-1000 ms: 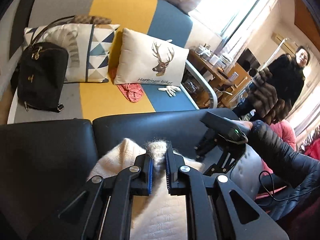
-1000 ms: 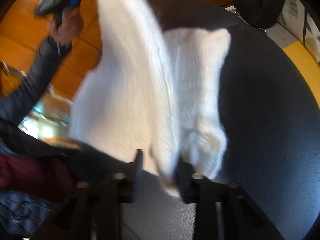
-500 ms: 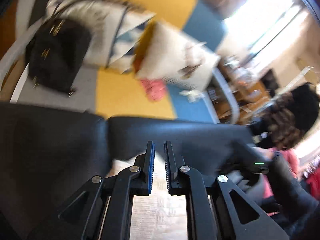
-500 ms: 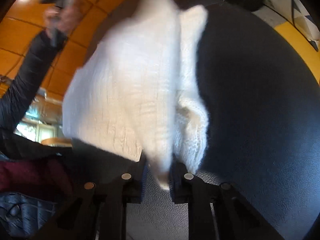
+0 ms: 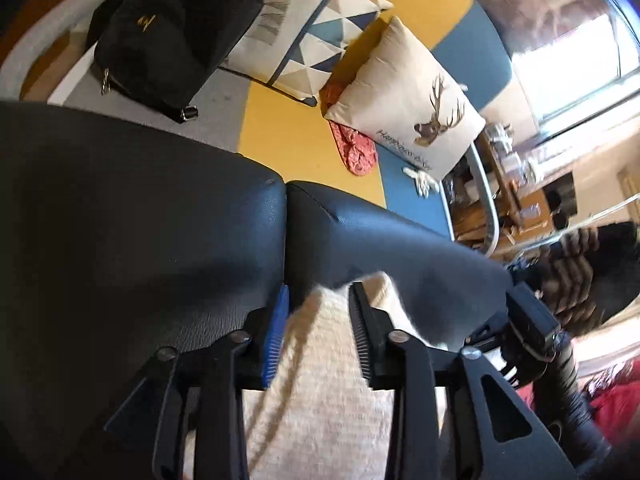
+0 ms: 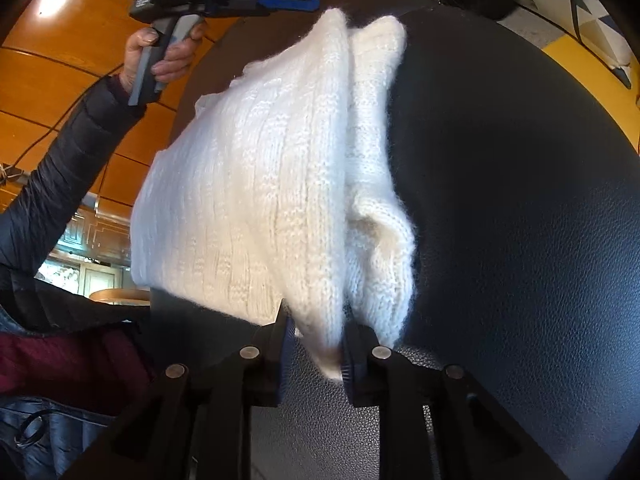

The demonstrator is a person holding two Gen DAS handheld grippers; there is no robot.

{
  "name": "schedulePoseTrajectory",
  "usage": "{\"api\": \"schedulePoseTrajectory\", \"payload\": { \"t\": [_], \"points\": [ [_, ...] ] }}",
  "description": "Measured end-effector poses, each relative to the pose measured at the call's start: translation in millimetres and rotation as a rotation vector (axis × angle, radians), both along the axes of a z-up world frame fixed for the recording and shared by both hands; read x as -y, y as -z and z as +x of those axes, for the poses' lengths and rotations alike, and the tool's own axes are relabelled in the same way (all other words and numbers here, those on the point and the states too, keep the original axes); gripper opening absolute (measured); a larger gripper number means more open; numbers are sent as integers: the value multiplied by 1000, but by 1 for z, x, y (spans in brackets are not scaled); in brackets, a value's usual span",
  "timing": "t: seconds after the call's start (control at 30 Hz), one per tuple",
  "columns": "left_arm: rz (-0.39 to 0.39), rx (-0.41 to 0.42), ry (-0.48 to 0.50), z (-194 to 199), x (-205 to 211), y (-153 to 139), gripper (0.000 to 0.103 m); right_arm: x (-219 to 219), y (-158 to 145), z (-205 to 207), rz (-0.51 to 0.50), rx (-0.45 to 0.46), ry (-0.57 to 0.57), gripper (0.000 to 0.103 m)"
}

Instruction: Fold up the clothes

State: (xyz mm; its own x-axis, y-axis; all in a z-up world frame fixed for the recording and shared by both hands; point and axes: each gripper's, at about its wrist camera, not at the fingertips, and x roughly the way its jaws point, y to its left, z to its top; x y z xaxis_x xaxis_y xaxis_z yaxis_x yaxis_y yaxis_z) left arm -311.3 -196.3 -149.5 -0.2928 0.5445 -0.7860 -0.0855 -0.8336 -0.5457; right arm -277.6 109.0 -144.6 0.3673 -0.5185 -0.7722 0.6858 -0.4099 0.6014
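a white knitted sweater (image 6: 256, 184) lies folded in half lengthwise on a black padded seat (image 6: 520, 208), its upper layer resting over the lower one, with a sleeve or cuff bunched just beside the fold. the seat has two cushions that meet at a seam (image 5: 285, 232).

no container shows here except a black handbag (image 5: 168, 32) on the sofa (image 5: 296, 136) behind; what it holds cannot be seen. two cushions, one with a triangle pattern (image 5: 316, 40) and one with a deer print (image 5: 412, 108), lean on the sofa's yellow and blue cover. a red cloth (image 5: 354, 148) is half hidden under the deer cushion.

in the left wrist view the sweater's near part is cut off by the frame and partly hidden by the gripper's own fingers. a second person at the right edge is blurred and cut off.

the left gripper (image 5: 318, 332) hangs above the sweater's far corner with its jaws apart, gripping nothing. a hand (image 6: 164, 54) holds its handle from below, the dark sleeve (image 6: 56, 168) angled up.

the right gripper (image 6: 314, 356) is also parted. the sweater's near corner lies between its fingers, touching the right one, not pinched.
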Motion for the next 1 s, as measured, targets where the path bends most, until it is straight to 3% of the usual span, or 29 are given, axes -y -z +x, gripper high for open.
{"api": "schedulePoseTrajectory", "payload": {
  "t": [0.1,0.2,0.23,0.3,0.33,0.5,0.6,0.7,0.8,0.87,1.0],
  "points": [
    [8,48,69,-1,-11,17,38,-7,4,-1,-18,30,6,19],
    [-19,37,118,2,-23,21,38,-10,10,-4,-40,75,18,19],
    [-42,7,129,4,-28,18,37,-10,11,-4,-46,77,25,19],
    [-98,-85,143,10,-36,4,8,-10,10,-2,-45,47,26,16],
    [-117,-128,149,14,-40,-5,5,-7,5,3,-29,7,10,16],
    [-50,-335,210,46,-53,-72,4,4,-17,26,56,-150,-53,17],
    [-55,-375,230,49,-58,-89,4,-3,-25,30,28,-169,-30,19],
    [-166,-281,180,20,-63,-59,5,-16,-6,19,30,-119,46,15],
    [-218,-123,99,-10,-54,-10,5,-26,3,10,-32,-31,135,14],
    [-213,-79,67,-16,-49,9,6,-27,-3,15,-15,-40,146,17],
    [-176,-64,-12,-11,-30,2,8,-28,-21,21,-2,-75,140,21]
  ]
}}
